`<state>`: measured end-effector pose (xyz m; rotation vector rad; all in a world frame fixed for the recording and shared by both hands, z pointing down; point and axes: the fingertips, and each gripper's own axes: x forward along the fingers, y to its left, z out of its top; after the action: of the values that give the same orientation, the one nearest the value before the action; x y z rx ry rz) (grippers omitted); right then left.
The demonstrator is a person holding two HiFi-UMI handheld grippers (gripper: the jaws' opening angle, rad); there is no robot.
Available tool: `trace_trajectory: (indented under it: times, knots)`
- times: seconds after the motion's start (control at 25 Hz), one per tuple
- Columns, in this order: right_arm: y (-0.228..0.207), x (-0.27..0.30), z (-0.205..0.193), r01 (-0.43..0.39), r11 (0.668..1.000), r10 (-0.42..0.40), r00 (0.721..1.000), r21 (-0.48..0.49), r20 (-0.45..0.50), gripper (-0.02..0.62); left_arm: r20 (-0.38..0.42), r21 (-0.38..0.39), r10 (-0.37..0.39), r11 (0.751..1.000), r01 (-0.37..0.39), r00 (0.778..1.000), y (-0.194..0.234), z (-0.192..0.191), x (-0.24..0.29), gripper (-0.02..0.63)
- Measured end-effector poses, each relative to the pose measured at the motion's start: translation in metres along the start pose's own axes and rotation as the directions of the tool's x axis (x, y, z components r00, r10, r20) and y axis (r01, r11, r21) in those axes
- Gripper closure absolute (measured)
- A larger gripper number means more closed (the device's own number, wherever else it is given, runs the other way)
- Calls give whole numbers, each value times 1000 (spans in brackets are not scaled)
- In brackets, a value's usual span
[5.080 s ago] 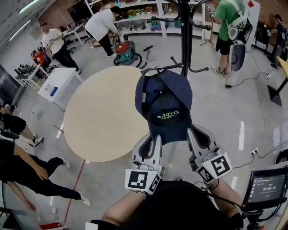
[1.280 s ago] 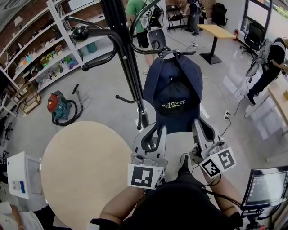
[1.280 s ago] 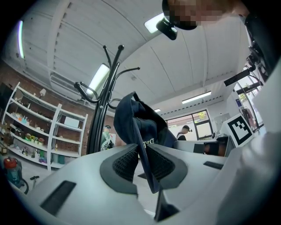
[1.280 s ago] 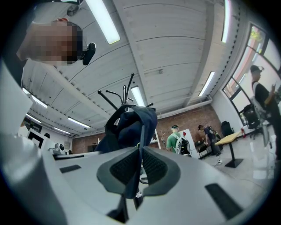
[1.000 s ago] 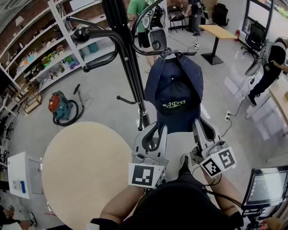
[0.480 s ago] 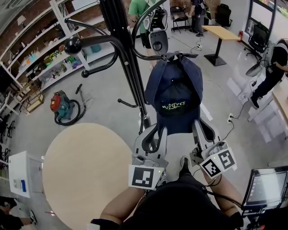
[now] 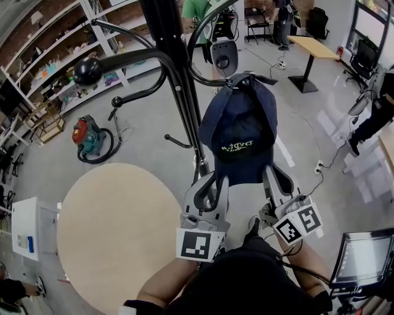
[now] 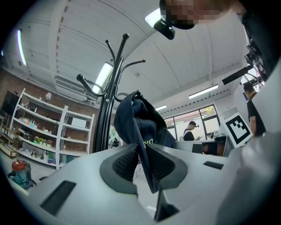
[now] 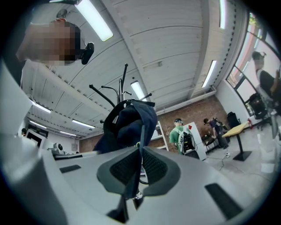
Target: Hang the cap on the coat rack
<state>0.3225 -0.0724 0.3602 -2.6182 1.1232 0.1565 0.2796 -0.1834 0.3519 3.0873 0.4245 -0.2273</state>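
A navy blue cap (image 7: 237, 132) with pale lettering hangs between my two grippers, its brim edge toward me. My left gripper (image 7: 220, 178) is shut on the brim's left side and my right gripper (image 7: 266, 175) is shut on its right side. The black coat rack (image 7: 175, 74) stands just left of the cap. One of its curved hook arms (image 7: 246, 78) crosses the cap's top; whether they touch I cannot tell. In the left gripper view the cap (image 8: 138, 121) fabric is pinched in the left gripper (image 8: 141, 160), beside the rack (image 8: 112, 88). The right gripper (image 9: 140, 165) pinches the cap (image 9: 127, 121) likewise.
A round wooden table (image 7: 117, 234) lies low at the left. A red vacuum (image 7: 89, 136) and white shelves (image 7: 55, 67) are beyond it. A person in green (image 7: 200, 9) stands behind the rack. A small screen (image 7: 363, 261) sits at the lower right.
Since five seconds ago the cap has been carried from beside the table to the rack. Over the last second it edged slightly closer under the hook arm; both grips are unchanged.
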Motion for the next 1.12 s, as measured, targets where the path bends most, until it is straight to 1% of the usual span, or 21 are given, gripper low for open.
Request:
trace_trajectory:
  times: [0.24,0.36,0.56,0.72,0.8,0.96,1.12]
  knots:
    - [0,20,-6,-56,998,56,998,24,-12,565,-3,24,62,998,-62,998,14,0,3,543]
    - [-8,24,-9,-107,994,108,994,38,-28,565,-11,29,120,992,-119,993,11,-5,8,543]
    - [-15,34,-10,-195,980,198,979,49,-50,565,-20,34,210,977,-210,977,11,-10,11,543]
    - [-28,41,-9,-250,967,253,966,58,-59,565,-3,46,269,962,-269,963,7,-11,23,543]
    - [-30,43,-10,-275,959,279,958,70,-63,565,-13,46,295,955,-294,955,6,-12,23,544]
    - [-24,47,-13,-334,938,342,937,96,-72,565,-24,52,361,932,-360,932,7,-13,15,543]
    - [-23,53,-16,-385,915,395,915,117,-81,565,-12,63,419,906,-417,908,8,-12,13,543]
